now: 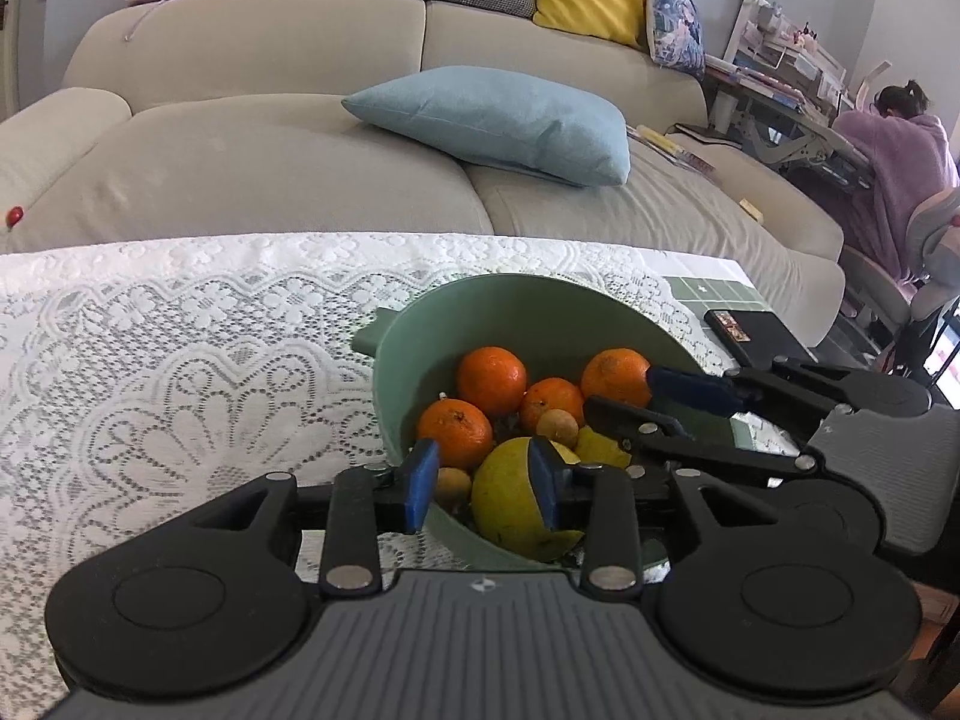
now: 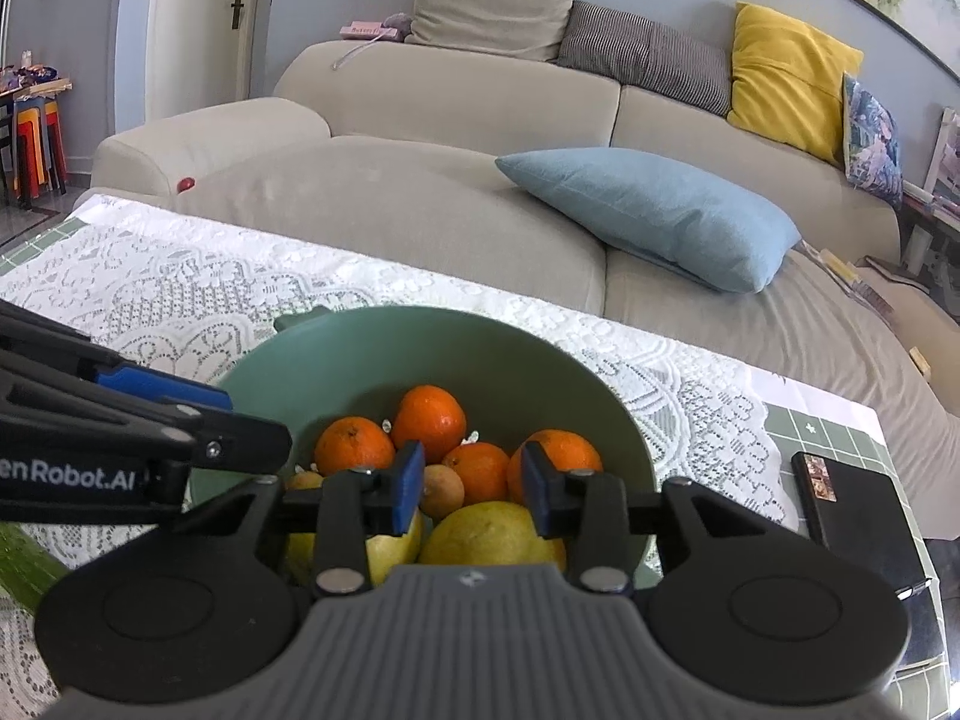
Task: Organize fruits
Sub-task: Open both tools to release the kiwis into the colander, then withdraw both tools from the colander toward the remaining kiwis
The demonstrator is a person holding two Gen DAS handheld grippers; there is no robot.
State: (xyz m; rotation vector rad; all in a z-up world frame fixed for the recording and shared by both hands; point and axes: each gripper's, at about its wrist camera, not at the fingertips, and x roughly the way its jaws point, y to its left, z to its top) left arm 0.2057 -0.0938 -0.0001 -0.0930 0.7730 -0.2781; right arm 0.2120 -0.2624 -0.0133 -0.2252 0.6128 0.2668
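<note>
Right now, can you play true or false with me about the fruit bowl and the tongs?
1. The bowl is green. True.
2. The oranges lie on the lace cloth. False: they sit inside the bowl, with yellow fruits.
3. The left tongs are squeezing an orange. False: their blue pads stand apart with nothing pinched, above the bowl's near rim.
4. A blue pillow lies on the sofa. True.
5. The right tongs are empty. True.
6. The bowl holds only oranges. False: yellow fruits and small brown ones are there too.
</note>
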